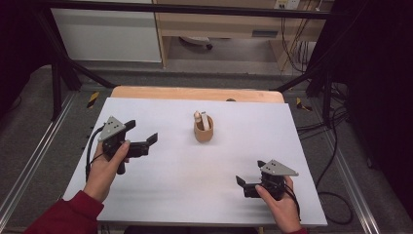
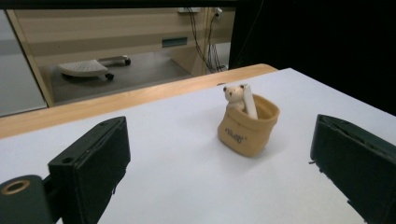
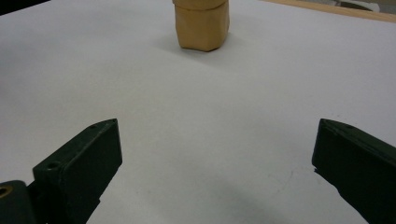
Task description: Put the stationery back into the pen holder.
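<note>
Both tools spread wide, the tan pouch waiting mid-bench

We hold the left tool [image 1: 141, 137] and right tool [image 1: 249, 181] released, jaws wide apart and grasping nothing, each well apart from the tan pouch [image 1: 204, 131], which stands upright near the middle of the white bench [image 1: 160, 190] with a small bear figure [image 2: 235, 96] and a white stick [image 2: 249, 102] poking out. To do the reach well, we judge it best to steady the soft pouch wall with one tool, then pinch the stick high, clear of the bear.
</note>
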Tool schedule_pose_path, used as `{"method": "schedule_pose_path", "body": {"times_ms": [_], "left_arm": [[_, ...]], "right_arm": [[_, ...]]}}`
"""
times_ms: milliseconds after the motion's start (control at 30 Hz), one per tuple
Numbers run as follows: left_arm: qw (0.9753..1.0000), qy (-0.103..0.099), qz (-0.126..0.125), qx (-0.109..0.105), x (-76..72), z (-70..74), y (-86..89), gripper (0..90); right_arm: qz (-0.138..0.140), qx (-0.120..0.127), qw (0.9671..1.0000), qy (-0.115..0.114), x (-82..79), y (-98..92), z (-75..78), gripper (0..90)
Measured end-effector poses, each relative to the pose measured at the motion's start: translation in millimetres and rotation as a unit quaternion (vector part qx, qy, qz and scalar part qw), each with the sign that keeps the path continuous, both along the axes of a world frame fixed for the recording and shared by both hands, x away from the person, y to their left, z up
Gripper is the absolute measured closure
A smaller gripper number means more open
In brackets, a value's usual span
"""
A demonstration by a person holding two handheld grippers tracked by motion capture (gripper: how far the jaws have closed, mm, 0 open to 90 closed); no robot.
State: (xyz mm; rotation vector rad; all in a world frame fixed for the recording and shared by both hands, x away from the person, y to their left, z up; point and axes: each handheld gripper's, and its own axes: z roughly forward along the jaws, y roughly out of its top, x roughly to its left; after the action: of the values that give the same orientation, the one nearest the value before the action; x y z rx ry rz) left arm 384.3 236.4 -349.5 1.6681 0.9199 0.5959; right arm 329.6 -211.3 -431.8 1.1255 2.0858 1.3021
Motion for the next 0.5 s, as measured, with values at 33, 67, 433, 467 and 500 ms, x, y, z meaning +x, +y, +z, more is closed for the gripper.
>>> {"method": "schedule_pose_path", "body": {"times_ms": [33, 67, 433, 467, 500], "left_arm": [[1.0, 0.001, 0.001, 0.0, -2.4, -2.5, 2.3, 5.2], [1.0, 0.001, 0.003, -0.002, -4.3, -4.4, 3.7, 5.2], [0.9996, 0.023, 0.015, 0.009, -36.3, -49.9, 23.9, 6.0], [0.9995, 0.024, 0.017, 0.009, -39.0, -53.1, 24.8, 6.0], [0.9993, 0.025, 0.02, 0.021, -43.5, -57.9, 26.2, 6.0]], "right_arm": [[0.0, 0.0, 1.0, -0.001, 0.0, -0.1, 0.0, 2.1], [0.0, 0.0, 1.0, -0.001, 0.0, -0.3, 0.0, 2.1], [-0.01, -0.006, 0.9999, -0.003, 1.1, -5.2, 0.0, 2.5], [-0.012, -0.009, 0.9999, -0.004, 1.8, -5.7, -0.3, 2.6], [-0.016, -0.011, 0.9998, -0.003, 2.4, -6.3, -0.4, 2.7]]}}
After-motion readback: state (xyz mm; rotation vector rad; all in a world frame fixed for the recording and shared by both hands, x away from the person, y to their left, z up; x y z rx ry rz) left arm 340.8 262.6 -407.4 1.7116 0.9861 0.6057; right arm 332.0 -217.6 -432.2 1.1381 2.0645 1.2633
